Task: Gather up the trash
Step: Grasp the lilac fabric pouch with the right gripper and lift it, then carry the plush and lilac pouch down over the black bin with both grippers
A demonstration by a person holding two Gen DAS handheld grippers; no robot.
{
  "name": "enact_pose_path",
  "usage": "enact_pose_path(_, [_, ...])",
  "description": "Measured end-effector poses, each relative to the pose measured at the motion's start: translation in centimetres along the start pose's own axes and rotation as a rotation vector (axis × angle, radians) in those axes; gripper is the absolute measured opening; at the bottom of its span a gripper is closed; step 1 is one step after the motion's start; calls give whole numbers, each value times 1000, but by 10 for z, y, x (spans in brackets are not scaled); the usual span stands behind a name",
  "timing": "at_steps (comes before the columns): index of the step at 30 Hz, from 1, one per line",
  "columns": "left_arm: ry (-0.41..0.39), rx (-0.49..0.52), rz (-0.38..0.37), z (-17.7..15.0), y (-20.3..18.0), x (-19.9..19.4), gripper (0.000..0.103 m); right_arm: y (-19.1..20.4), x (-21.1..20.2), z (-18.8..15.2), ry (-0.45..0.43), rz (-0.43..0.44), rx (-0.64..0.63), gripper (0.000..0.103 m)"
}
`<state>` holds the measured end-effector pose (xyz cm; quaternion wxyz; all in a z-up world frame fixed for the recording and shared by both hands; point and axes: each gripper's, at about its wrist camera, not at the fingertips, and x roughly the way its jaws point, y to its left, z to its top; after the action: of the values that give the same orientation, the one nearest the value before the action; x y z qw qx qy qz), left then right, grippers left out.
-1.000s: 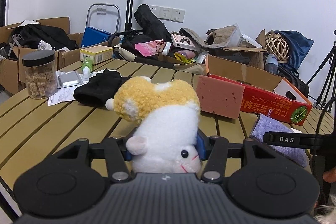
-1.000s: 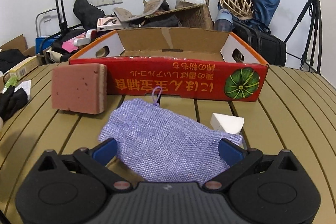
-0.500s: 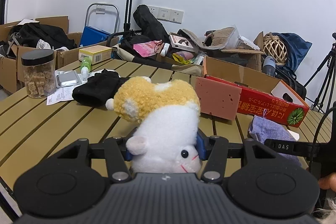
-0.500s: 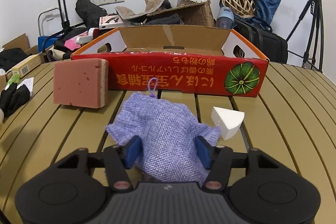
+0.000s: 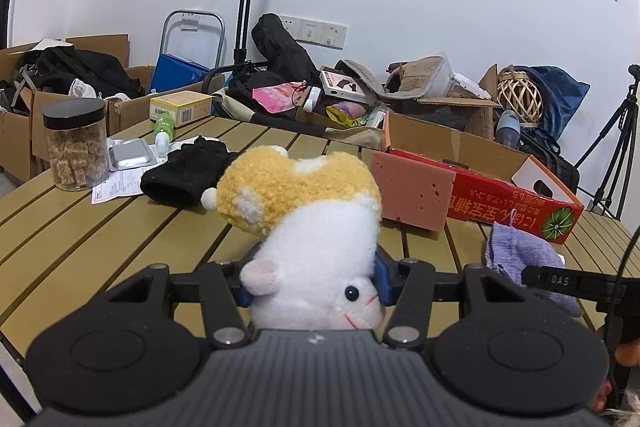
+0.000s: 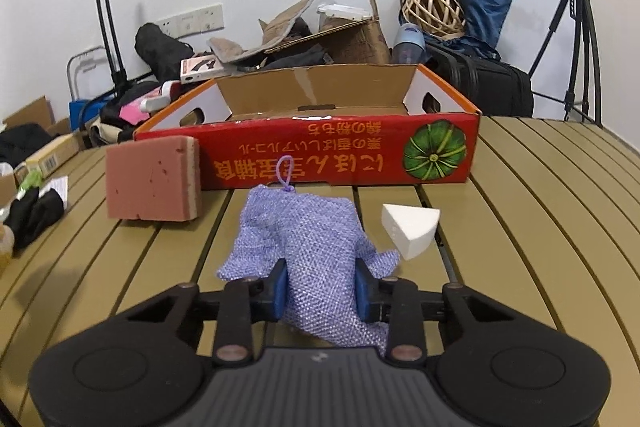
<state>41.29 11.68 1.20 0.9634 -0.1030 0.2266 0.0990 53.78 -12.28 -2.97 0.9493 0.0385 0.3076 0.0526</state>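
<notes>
My left gripper (image 5: 312, 283) is shut on a yellow and white plush hamster (image 5: 304, 219), held above the slatted table. My right gripper (image 6: 320, 285) is shut on a purple woven pouch (image 6: 304, 239) and holds it just above the table; the pouch also shows in the left wrist view (image 5: 520, 259). An open red cardboard box (image 6: 344, 155) stands behind the pouch, also in the left wrist view (image 5: 512, 203). A pink sponge block (image 6: 152, 187) leans by its left end. A white foam wedge (image 6: 408, 231) lies right of the pouch.
A black glove (image 5: 184, 171), a paper slip (image 5: 116, 183), a foil blister pack (image 5: 130, 155), a green bottle (image 5: 163, 131), a yellow box (image 5: 180, 109) and a jar of brown cubes (image 5: 76, 143) sit at the table's left. Boxes, bags and a tripod (image 6: 576, 39) stand behind.
My right gripper closed on the purple pouch and lifted it, bunching the cloth. My left gripper kept hold of the plush hamster and rose a little.
</notes>
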Motion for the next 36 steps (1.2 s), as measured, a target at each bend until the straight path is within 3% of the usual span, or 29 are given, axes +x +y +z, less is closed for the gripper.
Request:
enact_pose_path(18, [-8, 58, -19, -19, -3, -26, 53, -4, -64, -16, -73, 48, 16, 31])
enact_pose_path(36, [-66, 88, -65, -41, 0, -86, 53, -16, -141, -55, -120, 56, -9, 31])
